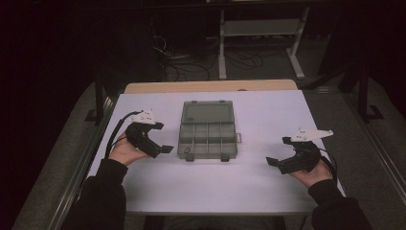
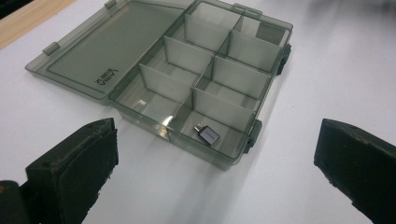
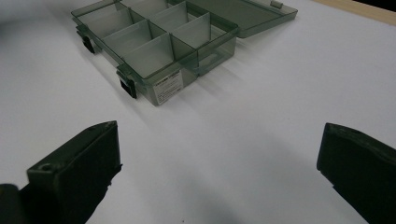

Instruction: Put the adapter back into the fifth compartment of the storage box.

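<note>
Left gripper view: left hand-held gripper point(image 2: 217, 163) gapes wide and empty near the compartment box point(image 2: 219, 158); right likewise.

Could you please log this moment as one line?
organizer box lid open | adapter in corner compartment | left gripper open, empty | right gripper open, empty

I am working at a white table point(image 1: 215, 187) with a wooden strip at its far edge. A smoky plastic organizer box point(image 1: 208, 139) is lying open at its middle.
</note>
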Tool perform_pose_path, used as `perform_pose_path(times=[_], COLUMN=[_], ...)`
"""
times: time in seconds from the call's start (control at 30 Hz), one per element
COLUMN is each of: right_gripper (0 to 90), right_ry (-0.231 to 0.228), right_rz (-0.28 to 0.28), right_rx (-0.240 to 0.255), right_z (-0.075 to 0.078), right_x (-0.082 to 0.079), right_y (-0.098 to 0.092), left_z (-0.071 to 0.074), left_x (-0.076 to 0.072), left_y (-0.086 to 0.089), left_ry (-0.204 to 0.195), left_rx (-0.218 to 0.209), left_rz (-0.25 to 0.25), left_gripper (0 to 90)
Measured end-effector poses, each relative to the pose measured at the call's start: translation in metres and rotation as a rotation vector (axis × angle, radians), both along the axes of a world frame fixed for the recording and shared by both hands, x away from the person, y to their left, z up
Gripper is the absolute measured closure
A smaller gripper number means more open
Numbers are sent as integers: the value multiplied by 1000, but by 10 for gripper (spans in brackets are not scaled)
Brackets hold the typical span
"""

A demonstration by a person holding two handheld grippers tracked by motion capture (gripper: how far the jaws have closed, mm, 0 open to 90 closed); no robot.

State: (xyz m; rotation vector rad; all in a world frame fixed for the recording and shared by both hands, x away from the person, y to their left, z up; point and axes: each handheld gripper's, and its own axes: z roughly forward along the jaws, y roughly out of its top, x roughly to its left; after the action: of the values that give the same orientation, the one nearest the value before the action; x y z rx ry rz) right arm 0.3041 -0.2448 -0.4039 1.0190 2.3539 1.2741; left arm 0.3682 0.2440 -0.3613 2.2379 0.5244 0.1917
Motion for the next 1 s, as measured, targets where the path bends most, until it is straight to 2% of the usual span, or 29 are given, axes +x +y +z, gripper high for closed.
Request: perform_pose_path(times=[0.1,0.13,0.3,0.6,0.63,0.77,0.8,0.93,1.0], right_gripper=[0,0,0,0,0,0,0,0,0], right_ry=[0,0,0,3,3,2,2,3,1], right_rz=[0,0,-2,-1,-1,-1,-1,-2,-4], right_rx=[0,0,0,-3,-3,-4,-4,-5,-2], right_z=[0,0,0,-1,-1,-1,-1,-1,0], right_x=[0,0,0,0,0,0,0,0,0], right_y=[0,0,0,0,0,0,0,0,-1], left_z=[0,-3,-6,-9,-11,-12,-16,-18,-17], left_x=[0,-4,-8,-19,-23,-23,-26,-30,-34], left_y=[0,7,15,23,29,31,39,44,48], left_ry=[0,-4,-6,-25,-29,-28,-27,-39,-51], left_rx=[0,-12,-18,-14,-16,-20,-34,-48,-72], left_rz=[0,13,30,41,53,60,82,100,114], left_gripper=[0,0,0,0,0,0,0,0,0])
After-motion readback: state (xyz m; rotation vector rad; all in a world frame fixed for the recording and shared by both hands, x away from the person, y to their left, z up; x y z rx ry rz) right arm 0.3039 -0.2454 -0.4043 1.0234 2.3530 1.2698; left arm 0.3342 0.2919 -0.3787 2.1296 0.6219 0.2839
